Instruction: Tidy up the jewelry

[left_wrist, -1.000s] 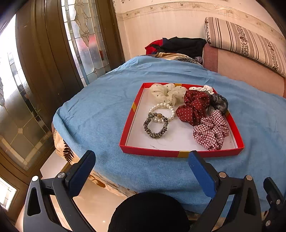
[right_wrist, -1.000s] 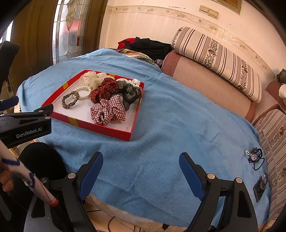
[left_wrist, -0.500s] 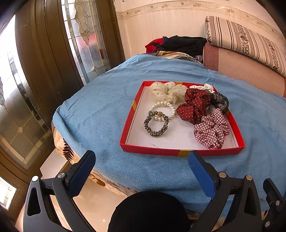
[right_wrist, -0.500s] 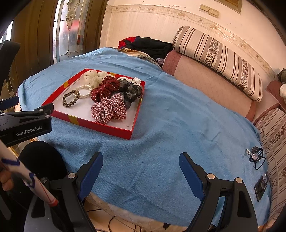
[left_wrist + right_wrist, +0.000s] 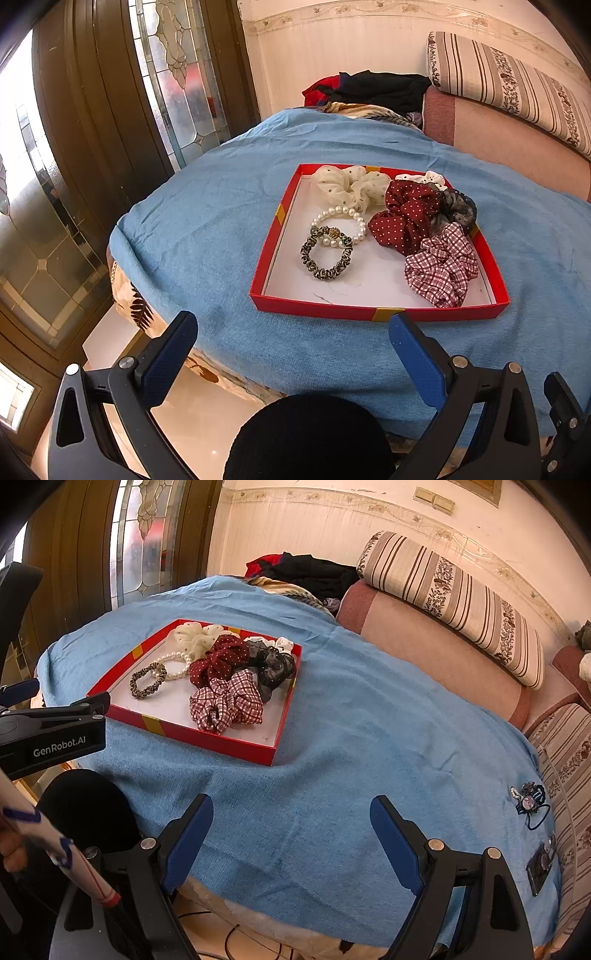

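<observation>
A red tray (image 5: 380, 313) lies on the blue cloth; it also shows in the right wrist view (image 5: 218, 743). In it are a pearl bracelet (image 5: 339, 213), a leopard hair tie (image 5: 326, 272), and cream (image 5: 347, 186), red dotted (image 5: 404, 218), dark sheer (image 5: 458, 209) and plaid (image 5: 439, 271) scrunchies. A dark hair tie with a jewel (image 5: 530, 800) and a small dark clip (image 5: 541, 864) lie on the cloth at the far right. My left gripper (image 5: 293, 341) is open and empty, short of the tray. My right gripper (image 5: 291, 825) is open and empty over bare cloth.
The blue cloth (image 5: 369, 720) covers a table beside a striped sofa (image 5: 454, 590). A pile of clothes (image 5: 373, 90) lies at the back. A wooden glazed door (image 5: 92, 110) stands on the left. My dark knee (image 5: 306, 439) is below the left gripper.
Both views have shifted very slightly; the tray sits a little lower in each. Neither gripper has opened, shut or taken anything.
</observation>
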`<action>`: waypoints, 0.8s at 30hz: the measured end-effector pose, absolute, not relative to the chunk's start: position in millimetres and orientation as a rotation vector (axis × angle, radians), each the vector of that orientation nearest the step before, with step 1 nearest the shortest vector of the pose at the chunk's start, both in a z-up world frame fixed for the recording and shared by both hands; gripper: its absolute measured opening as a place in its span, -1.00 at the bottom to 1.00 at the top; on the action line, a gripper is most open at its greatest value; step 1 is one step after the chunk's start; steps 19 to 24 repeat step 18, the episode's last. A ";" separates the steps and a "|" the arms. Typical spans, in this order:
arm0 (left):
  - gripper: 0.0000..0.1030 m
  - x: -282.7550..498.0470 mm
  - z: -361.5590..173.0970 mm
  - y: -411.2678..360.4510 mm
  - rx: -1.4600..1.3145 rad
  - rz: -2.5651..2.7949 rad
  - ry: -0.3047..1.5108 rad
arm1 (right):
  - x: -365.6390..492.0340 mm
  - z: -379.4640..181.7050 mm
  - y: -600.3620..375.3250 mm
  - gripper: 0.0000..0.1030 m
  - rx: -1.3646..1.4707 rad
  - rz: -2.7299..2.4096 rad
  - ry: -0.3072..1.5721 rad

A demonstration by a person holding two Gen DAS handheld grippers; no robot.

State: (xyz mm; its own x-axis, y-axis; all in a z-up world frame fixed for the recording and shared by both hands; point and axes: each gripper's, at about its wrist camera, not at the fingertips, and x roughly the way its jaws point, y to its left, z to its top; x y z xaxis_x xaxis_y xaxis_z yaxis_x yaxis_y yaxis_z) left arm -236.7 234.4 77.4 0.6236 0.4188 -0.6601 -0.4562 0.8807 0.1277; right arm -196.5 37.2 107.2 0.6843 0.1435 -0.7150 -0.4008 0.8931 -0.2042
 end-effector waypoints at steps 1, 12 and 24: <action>1.00 -236.9 77.3 234.5 -0.054 0.502 0.744 | -196.2 106.9 37.0 0.74 -0.364 0.312 0.761; 1.00 -238.0 78.5 235.0 -0.049 0.508 0.744 | -196.4 107.0 36.8 0.75 -0.362 0.314 0.761; 1.00 -241.9 81.7 230.6 -0.025 0.497 0.734 | -197.0 108.3 35.3 0.75 -0.348 0.316 0.760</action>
